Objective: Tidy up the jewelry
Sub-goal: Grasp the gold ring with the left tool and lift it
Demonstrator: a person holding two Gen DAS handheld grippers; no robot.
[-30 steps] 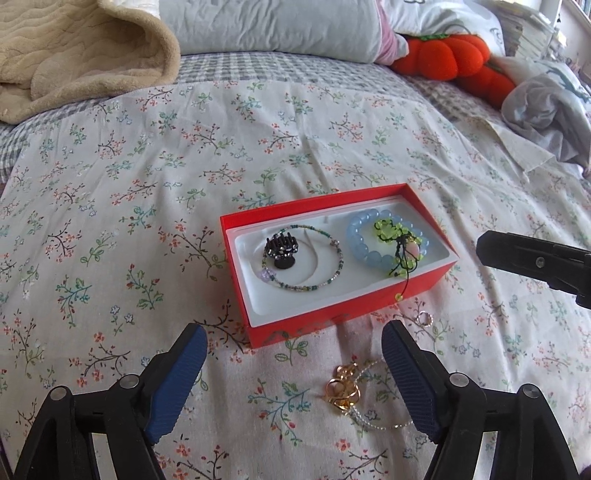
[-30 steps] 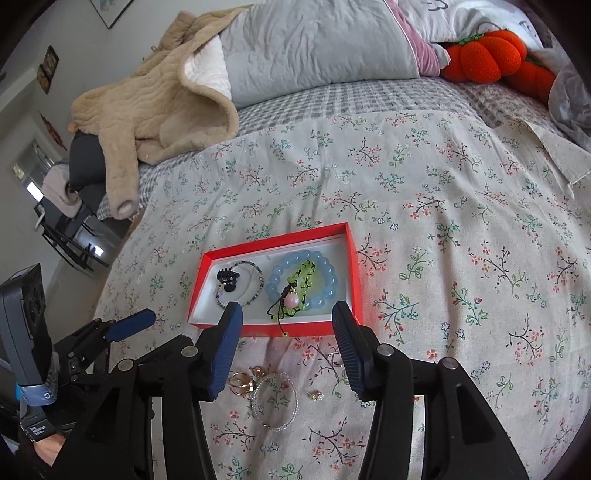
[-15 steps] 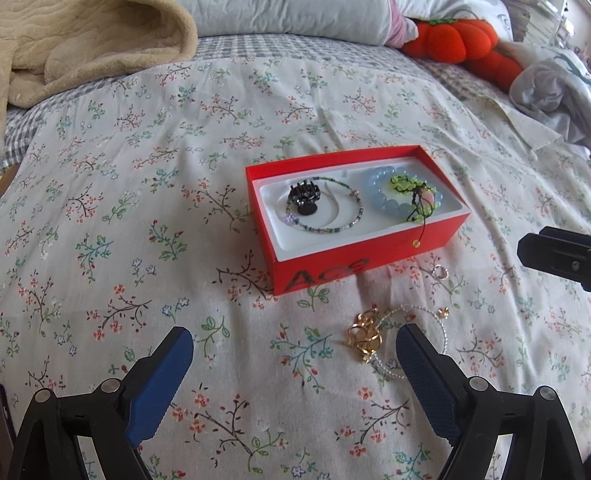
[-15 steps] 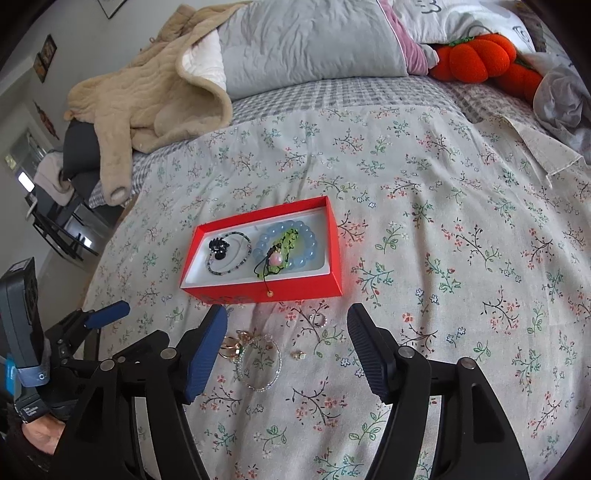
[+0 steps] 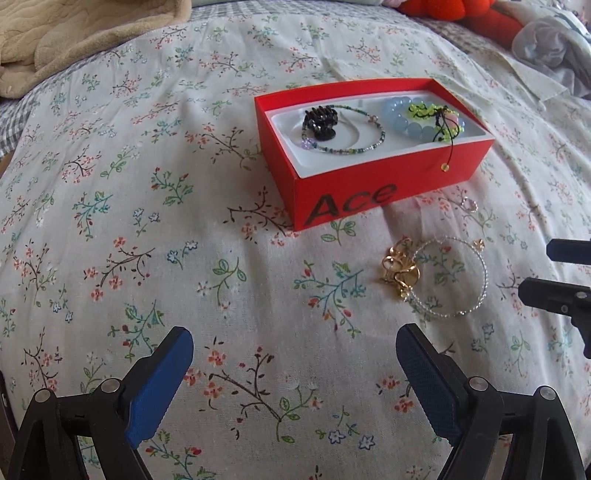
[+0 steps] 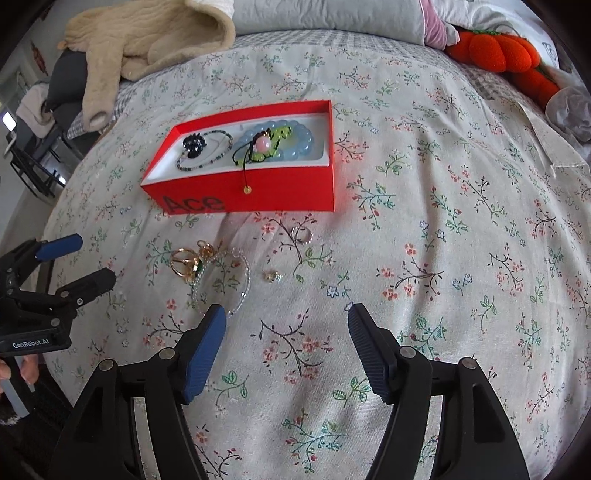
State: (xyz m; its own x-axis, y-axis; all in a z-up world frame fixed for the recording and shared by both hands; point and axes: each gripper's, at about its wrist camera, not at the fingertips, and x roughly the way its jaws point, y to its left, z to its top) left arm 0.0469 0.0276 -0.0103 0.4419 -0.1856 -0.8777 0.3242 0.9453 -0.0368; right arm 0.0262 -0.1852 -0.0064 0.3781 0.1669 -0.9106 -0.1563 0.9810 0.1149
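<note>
A red box (image 5: 373, 192) (image 6: 280, 188) marked "Ace" sits on the floral bedspread. Its white tray holds a black hair claw (image 5: 320, 123) (image 6: 194, 144), a thin beaded bracelet (image 5: 354, 149), a pale blue bead bracelet (image 5: 404, 118) (image 6: 299, 147) and a green cord piece (image 6: 275, 142). In front of the box lie gold rings (image 5: 400, 271) (image 6: 186, 262), a clear bead bracelet (image 5: 448, 278) (image 6: 221, 284), a silver ring (image 5: 468, 204) (image 6: 302, 235) and a small charm (image 6: 272, 276). My left gripper (image 5: 295, 376) is open and empty. My right gripper (image 6: 286, 343) is open and empty, just in front of the loose jewelry.
A beige fleece blanket (image 6: 147, 40) and grey pillow (image 6: 325, 14) lie at the back. An orange plush pumpkin (image 6: 498, 51) and crumpled grey cloth (image 5: 554, 44) sit at the back right. The bed's left edge drops off near a chair (image 6: 33, 147).
Both grippers have pulled back and lowered toward the bed; the box and loose jewelry now look closer and larger. No jewelry has moved.
</note>
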